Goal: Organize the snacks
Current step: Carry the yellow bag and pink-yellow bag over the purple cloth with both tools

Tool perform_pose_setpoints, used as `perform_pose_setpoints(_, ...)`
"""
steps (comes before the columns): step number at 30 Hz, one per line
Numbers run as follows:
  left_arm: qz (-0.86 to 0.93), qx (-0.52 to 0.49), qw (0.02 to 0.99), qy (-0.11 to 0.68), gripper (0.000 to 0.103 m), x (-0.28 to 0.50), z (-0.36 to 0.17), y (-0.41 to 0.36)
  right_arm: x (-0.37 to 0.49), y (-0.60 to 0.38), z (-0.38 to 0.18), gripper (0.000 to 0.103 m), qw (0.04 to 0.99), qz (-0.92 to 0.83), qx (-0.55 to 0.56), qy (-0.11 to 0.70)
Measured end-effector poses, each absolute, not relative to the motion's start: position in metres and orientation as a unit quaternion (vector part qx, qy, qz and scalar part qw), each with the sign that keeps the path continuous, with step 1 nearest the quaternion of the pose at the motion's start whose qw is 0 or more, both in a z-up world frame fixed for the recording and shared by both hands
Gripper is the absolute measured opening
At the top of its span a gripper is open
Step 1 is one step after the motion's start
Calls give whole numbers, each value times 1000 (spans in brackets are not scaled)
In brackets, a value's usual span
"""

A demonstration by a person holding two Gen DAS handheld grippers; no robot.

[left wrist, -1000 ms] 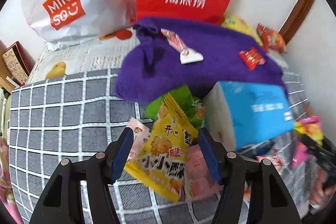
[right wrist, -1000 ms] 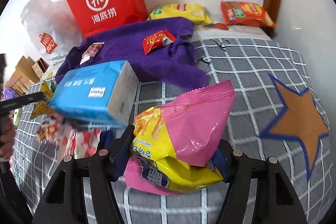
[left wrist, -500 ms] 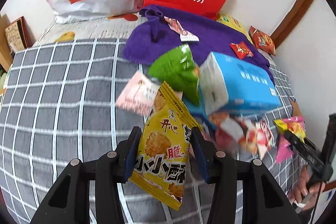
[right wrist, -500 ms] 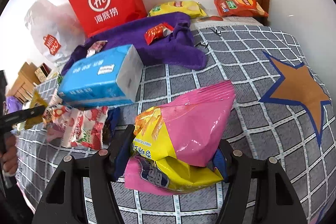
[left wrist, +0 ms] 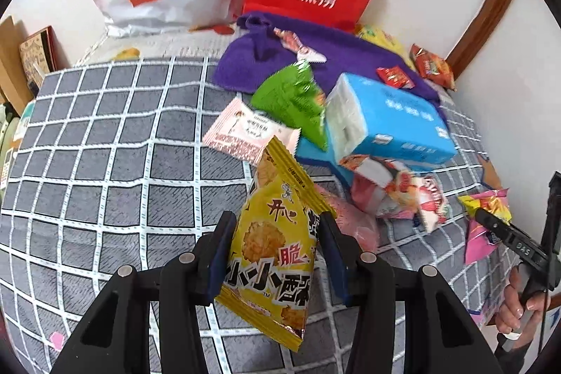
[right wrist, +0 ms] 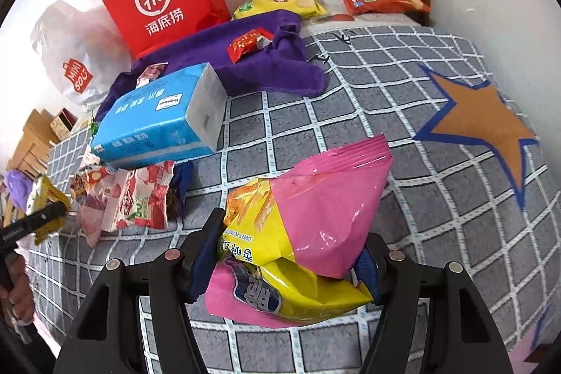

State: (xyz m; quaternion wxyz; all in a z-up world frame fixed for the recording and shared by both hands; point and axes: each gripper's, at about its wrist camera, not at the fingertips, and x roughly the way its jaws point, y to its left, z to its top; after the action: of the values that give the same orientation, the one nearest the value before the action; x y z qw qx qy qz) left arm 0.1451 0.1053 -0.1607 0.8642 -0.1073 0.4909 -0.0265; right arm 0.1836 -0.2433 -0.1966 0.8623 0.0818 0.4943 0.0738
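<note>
We hold a yellow snack bag [left wrist: 277, 255] tight in our left gripper [left wrist: 275, 256] and a pink chip bag [right wrist: 308, 233] in our right gripper [right wrist: 292, 263], above the bed [right wrist: 403, 100]. Many snacks still lie scattered by the tissue box [right wrist: 161, 118].

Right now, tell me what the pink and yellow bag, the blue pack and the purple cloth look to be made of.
Pink and yellow bag: glossy plastic film, likely; bright glare and sharp creases, crimped top seal.
Blue pack: thin soft plastic wrap, slightly shiny, over what looks like white stacked tissue at the end.
Purple cloth: soft, matte, fuzzy fabric, perhaps terry or fleece; it slumps in folds.
</note>
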Motion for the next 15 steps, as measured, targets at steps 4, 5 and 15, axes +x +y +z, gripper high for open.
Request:
perform_pose_setpoints(4, -42, -119, 867, 483, 46, 141, -147, 103, 184, -244, -190, 66, 854, 84, 95, 504)
perform_pose_setpoints(5, -46, -119, 867, 481, 46, 140, -144, 102, 184, -243, -187, 66, 856, 87, 94, 501)
perform_pose_setpoints(15, -74, -109, 876, 464, 46, 136, -120, 79, 176, -227, -133, 66, 891, 94, 62, 440)
